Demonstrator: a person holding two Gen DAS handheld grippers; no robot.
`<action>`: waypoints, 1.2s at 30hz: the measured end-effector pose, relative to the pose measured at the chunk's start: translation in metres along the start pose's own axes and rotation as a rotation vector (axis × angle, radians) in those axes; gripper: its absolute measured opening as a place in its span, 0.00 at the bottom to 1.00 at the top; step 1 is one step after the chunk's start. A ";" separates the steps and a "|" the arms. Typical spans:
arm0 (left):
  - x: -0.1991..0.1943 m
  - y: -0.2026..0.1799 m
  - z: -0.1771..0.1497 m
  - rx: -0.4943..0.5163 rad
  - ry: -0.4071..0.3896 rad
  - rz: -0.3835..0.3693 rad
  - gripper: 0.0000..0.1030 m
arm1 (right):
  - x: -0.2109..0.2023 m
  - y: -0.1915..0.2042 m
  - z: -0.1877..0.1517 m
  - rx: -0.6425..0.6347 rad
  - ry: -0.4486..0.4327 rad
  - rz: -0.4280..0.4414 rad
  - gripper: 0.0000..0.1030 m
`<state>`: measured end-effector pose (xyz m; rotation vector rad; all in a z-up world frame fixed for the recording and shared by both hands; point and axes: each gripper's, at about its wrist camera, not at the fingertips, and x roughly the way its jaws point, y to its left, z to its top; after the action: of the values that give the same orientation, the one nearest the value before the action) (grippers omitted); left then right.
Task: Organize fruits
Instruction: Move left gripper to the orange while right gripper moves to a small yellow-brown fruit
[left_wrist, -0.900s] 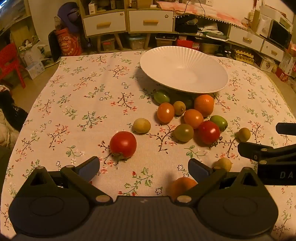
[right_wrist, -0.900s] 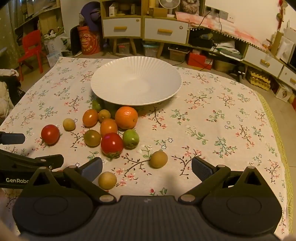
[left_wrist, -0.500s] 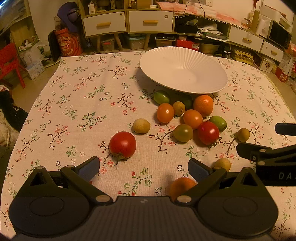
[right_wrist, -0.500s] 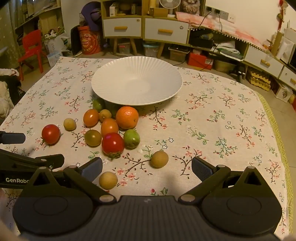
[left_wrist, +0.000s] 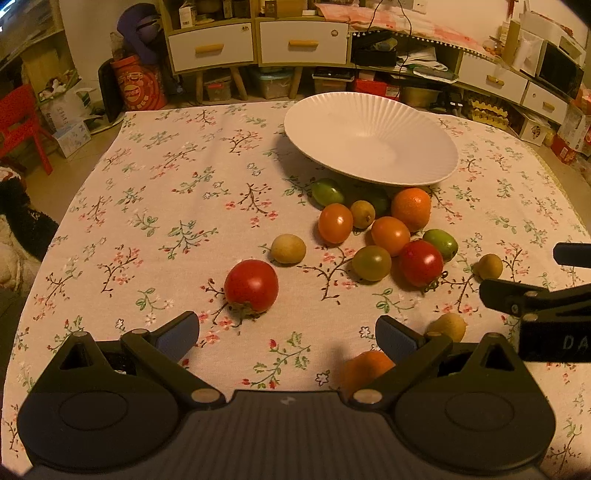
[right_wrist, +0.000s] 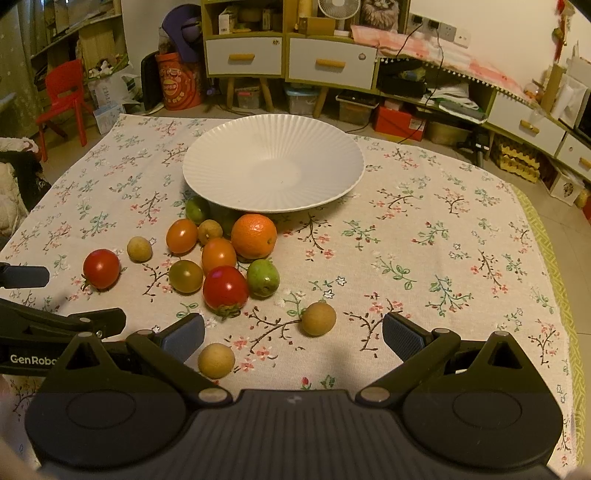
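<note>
A wide white ribbed plate (left_wrist: 373, 138) (right_wrist: 273, 162) stands empty at the far middle of the floral tablecloth. In front of it lies a cluster of fruits: an orange (right_wrist: 253, 236), red tomatoes (right_wrist: 225, 288) (left_wrist: 251, 285), orange tomatoes (left_wrist: 335, 223), green fruits (right_wrist: 263, 277) and small tan fruits (right_wrist: 318, 319) (right_wrist: 216, 360). My left gripper (left_wrist: 287, 336) is open and empty, just short of the lone red tomato. An orange fruit (left_wrist: 365, 369) lies by its right finger. My right gripper (right_wrist: 293, 336) is open and empty, with the tan fruits near its fingers.
The floral tablecloth (right_wrist: 424, 236) covers the whole table, and its right edge drops to the floor. Behind the table stand drawer cabinets (right_wrist: 291, 61), a red chair (right_wrist: 62, 99) and cluttered shelves. Each gripper shows at the edge of the other's view.
Both grippers have crept slightly forward toward the fruits. No fruit has moved.
</note>
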<state>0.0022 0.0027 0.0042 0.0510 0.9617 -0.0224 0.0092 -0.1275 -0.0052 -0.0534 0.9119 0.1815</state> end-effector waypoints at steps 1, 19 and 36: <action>0.001 0.001 -0.002 -0.002 0.001 0.001 0.91 | 0.001 0.000 0.000 0.001 0.000 -0.001 1.00; 0.003 0.013 -0.014 0.018 -0.089 0.018 0.91 | 0.001 0.000 -0.004 -0.012 -0.030 -0.009 1.00; -0.007 0.003 -0.042 0.074 -0.104 -0.258 0.89 | 0.005 0.002 -0.023 -0.073 -0.079 0.129 0.96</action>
<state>-0.0357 0.0083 -0.0141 -0.0063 0.8579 -0.2961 -0.0060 -0.1281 -0.0231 -0.0547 0.8302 0.3347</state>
